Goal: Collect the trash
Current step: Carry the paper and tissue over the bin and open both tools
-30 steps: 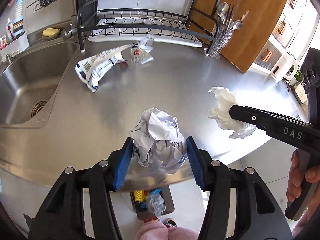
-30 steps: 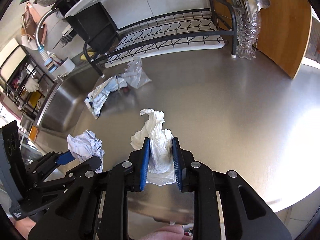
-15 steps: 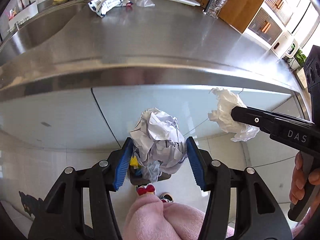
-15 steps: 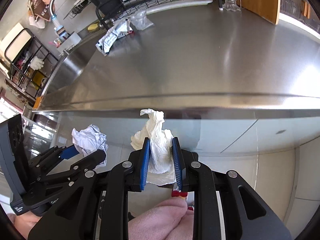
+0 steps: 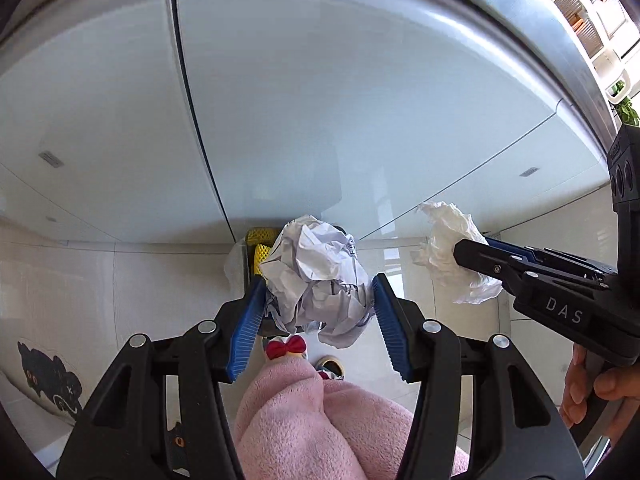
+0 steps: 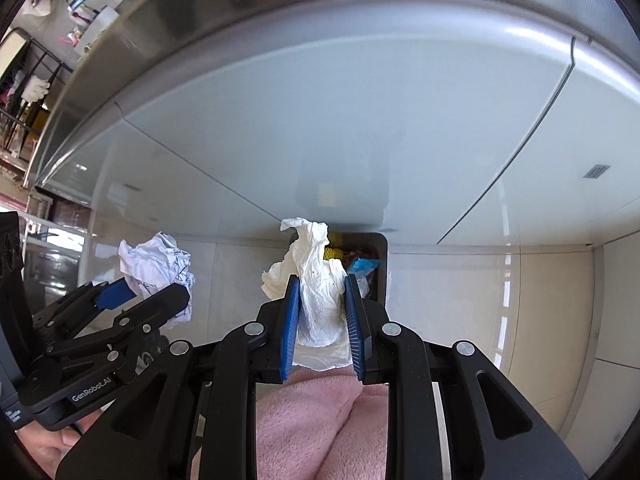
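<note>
My left gripper [image 5: 318,308] is shut on a crumpled white paper ball [image 5: 316,276], held above the floor in front of the cabinet. My right gripper [image 6: 320,312] is shut on a white tissue [image 6: 316,280], to the right of the left one. The tissue also shows in the left wrist view [image 5: 452,252], the paper ball in the right wrist view [image 6: 156,260]. A grey trash bin [image 6: 382,264] with yellow and blue trash inside stands on the floor below both grippers, against the cabinet. It is mostly hidden behind the paper ball in the left wrist view [image 5: 256,256].
Pale cabinet doors [image 5: 320,100] fill the view under the steel counter edge [image 6: 280,12]. The person's pink-clad legs [image 5: 312,420] and slippers with a red bow [image 5: 286,347] are below the grippers. The floor is light tile [image 6: 540,320].
Both grippers have come off the counter and dropped down in front of the cabinet, still holding the paper ball and the tissue. The trash bin is now right below them.
</note>
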Demonstrator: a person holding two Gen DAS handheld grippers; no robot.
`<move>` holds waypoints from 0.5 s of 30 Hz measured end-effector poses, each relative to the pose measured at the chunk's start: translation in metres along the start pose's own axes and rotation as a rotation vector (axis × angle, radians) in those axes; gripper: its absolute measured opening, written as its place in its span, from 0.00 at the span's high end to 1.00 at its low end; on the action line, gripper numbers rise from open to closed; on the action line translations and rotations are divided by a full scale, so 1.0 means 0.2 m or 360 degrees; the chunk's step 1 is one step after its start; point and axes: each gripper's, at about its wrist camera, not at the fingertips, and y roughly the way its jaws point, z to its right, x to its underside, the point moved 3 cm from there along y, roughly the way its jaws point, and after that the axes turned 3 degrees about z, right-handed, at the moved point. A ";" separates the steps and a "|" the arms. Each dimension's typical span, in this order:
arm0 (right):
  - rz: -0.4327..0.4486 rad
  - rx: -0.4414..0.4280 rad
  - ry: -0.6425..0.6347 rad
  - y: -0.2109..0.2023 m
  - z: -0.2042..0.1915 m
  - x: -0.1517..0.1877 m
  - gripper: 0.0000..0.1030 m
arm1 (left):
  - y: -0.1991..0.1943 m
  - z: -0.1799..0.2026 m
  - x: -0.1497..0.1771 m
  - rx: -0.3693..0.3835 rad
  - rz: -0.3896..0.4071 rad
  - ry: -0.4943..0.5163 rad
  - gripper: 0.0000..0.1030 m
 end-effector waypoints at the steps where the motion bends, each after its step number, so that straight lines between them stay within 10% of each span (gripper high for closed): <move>1: -0.0010 0.0002 -0.0001 0.04 0.00 0.01 0.77 | 0.04 -0.01 0.01 -0.0002 -0.0011 0.0004 0.50; 15: -0.0184 -0.0002 0.0202 0.58 0.10 0.07 0.76 | 0.56 -0.09 0.12 -0.0067 -0.0215 0.0062 0.49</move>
